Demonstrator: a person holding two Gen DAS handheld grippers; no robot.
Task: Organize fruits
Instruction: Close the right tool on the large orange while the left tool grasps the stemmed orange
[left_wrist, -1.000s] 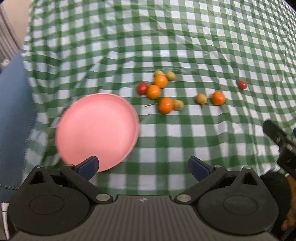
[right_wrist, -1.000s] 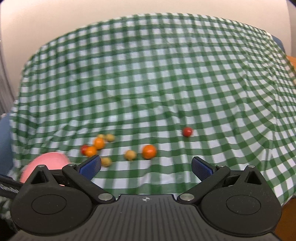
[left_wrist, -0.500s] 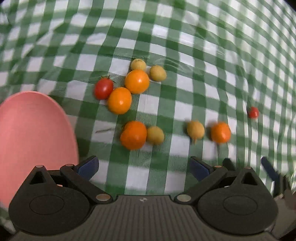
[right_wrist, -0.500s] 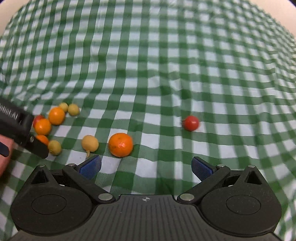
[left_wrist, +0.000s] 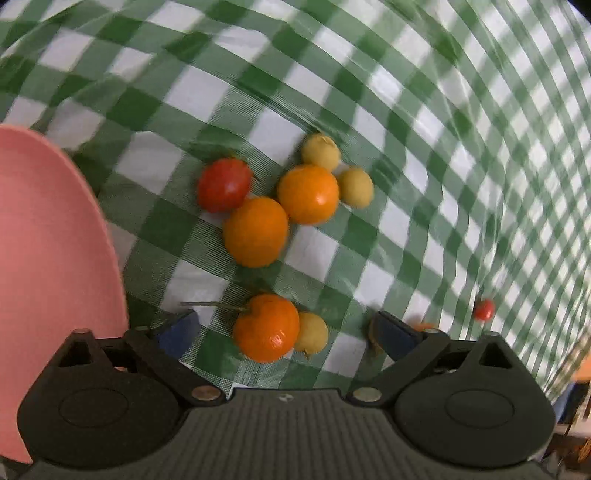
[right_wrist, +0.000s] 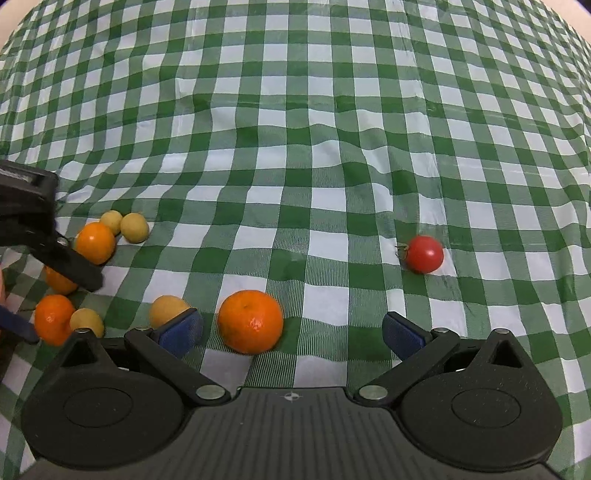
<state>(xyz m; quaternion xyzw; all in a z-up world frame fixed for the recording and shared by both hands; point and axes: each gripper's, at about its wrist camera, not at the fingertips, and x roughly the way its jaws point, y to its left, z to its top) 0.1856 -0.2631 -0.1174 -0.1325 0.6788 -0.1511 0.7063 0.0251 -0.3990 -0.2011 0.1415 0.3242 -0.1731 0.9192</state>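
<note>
In the left wrist view my left gripper (left_wrist: 282, 332) is open low over the cloth, with an orange mandarin (left_wrist: 266, 328) and a small yellow fruit (left_wrist: 312, 331) between its fingers. Beyond lie two more mandarins (left_wrist: 255, 231) (left_wrist: 308, 194), a red tomato (left_wrist: 224, 184) and two yellow fruits (left_wrist: 320, 151). A pink plate (left_wrist: 48, 258) lies at the left. In the right wrist view my right gripper (right_wrist: 291, 334) is open, with a mandarin (right_wrist: 250, 322) between its fingers, nearer the left one. A yellow fruit (right_wrist: 168, 310) sits by the left finger. A red tomato (right_wrist: 424, 254) lies ahead to the right.
A green and white checked cloth (right_wrist: 295, 129) covers the table. The left gripper's black body (right_wrist: 33, 229) shows at the left edge of the right wrist view, over the fruit cluster. A small red tomato (left_wrist: 484, 309) lies far right in the left wrist view.
Both grippers have moved forward and down toward the fruit. The left now has a mandarin between its open fingers; the right has come close to the lone mandarin.
</note>
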